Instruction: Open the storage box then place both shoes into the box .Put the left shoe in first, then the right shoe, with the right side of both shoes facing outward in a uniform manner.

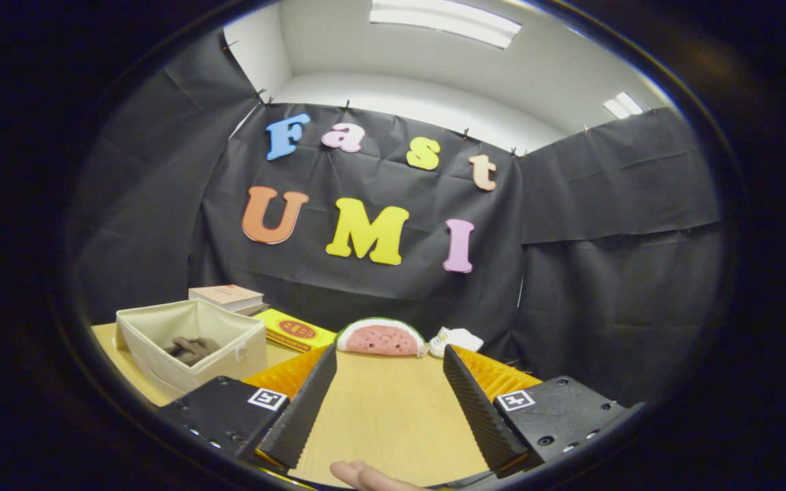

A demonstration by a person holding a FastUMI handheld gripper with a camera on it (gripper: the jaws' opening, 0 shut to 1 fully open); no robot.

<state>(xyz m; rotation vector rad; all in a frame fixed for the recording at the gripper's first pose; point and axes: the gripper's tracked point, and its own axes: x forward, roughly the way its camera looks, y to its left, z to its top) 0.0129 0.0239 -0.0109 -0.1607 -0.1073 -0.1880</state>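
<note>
Shoes (192,349) half-hidden in box (161,334); gripper (389,368) open.

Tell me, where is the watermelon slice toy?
In the gripper view, the watermelon slice toy sits at the table's far edge, just beyond the open jaws, between the yellow box and the small white toy.

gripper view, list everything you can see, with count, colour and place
table: 1, light wood, under everything
box: 1, cream fabric, open, left of the fingers
dark item: 1, brown-grey, inside the box, too unclear to identify
books: small stack, pale, behind the box
yellow pack: 1, yellow and red, right of the box
watermelon toy: 1, pink and green, beyond the fingers
white toy: 1, white, right of the watermelon toy
gripper: 1, fingers open, nothing between them
fingertip: 1, person's, below the fingers
</note>
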